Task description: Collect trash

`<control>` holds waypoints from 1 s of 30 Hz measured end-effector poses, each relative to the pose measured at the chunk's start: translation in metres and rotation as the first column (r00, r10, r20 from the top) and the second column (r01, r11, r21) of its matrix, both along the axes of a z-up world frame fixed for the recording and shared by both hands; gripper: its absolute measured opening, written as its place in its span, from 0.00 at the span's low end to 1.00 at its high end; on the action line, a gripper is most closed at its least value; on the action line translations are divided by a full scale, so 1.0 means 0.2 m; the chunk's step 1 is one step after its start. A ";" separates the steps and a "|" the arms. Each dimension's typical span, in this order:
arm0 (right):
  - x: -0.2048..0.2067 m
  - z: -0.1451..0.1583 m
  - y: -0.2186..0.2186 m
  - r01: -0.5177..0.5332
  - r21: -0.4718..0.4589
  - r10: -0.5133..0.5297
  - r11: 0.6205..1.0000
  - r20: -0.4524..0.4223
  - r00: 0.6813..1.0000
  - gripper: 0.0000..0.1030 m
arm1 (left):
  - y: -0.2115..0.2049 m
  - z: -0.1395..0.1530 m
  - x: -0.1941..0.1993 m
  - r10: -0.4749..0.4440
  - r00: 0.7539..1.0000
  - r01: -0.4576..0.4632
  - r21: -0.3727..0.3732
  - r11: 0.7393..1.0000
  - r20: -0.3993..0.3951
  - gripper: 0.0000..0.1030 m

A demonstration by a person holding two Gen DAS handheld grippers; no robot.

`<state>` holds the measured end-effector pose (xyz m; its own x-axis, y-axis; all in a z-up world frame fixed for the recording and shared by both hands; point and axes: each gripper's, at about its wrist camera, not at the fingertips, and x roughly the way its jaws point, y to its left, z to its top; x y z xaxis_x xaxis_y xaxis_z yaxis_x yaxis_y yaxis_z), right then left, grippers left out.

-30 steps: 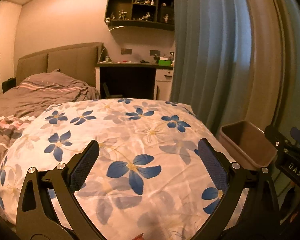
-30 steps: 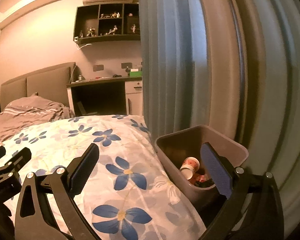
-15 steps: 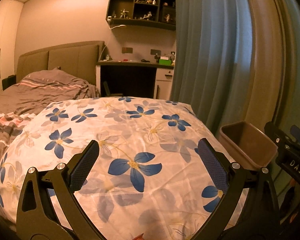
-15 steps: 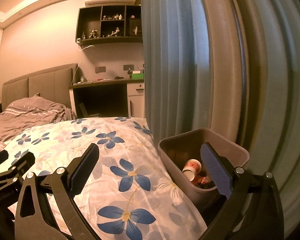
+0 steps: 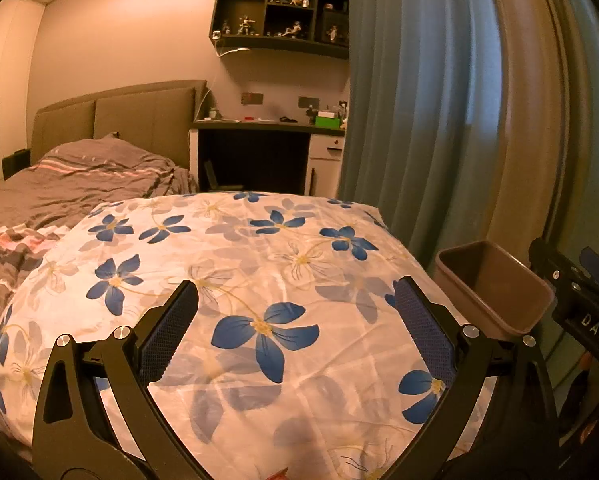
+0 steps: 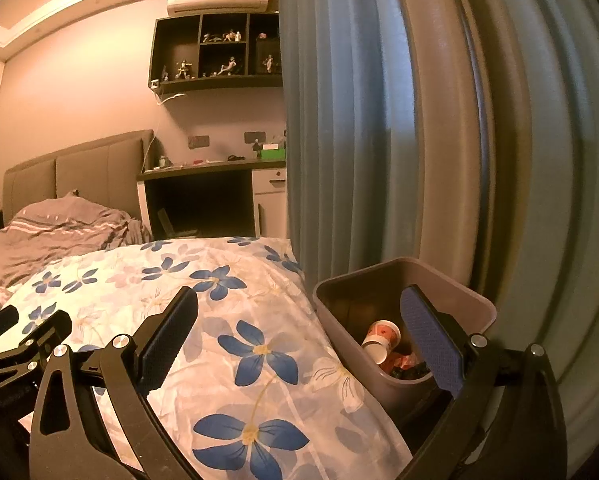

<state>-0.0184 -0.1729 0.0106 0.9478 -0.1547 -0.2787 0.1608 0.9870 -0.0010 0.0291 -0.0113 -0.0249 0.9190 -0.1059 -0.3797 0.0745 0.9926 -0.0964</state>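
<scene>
both the left gripper (image 5: 295, 320) and right gripper (image 6: 297, 326) hang spread wide and empty above the floral quilt (image 5: 259, 280). at the right gripper's three o'clock, the bin (image 6: 403, 288) beside the curtain (image 6: 359, 140) holds a paper cup (image 6: 381, 340) and wrappers. collecting seems finished or between items; next means finding leftover trash, possibly the red scrap (image 5: 277, 474) at six o'clock.

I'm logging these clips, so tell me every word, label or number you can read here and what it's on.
"DAS": white letters on the black body of the right gripper, seen in the left wrist view.
Faint lettering on the left gripper in the right wrist view: too dim to read.
Paper cup in the bin: a red pattern, no legible words.
</scene>
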 end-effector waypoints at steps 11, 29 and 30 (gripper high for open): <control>0.00 0.00 0.00 0.001 0.000 -0.001 1.000 0.000 1.000 0.95 | 0.00 0.00 0.00 0.000 1.000 0.000 0.000 1.000 -0.001 0.94; 0.00 0.02 0.00 0.006 0.002 -0.006 1.000 0.004 1.000 0.95 | -0.01 0.00 0.00 0.000 1.000 0.000 0.001 1.000 0.000 0.94; 0.00 0.02 0.00 0.005 0.002 -0.005 1.000 0.004 1.000 0.95 | -0.01 0.00 0.00 0.000 1.000 0.000 0.000 1.000 -0.001 0.94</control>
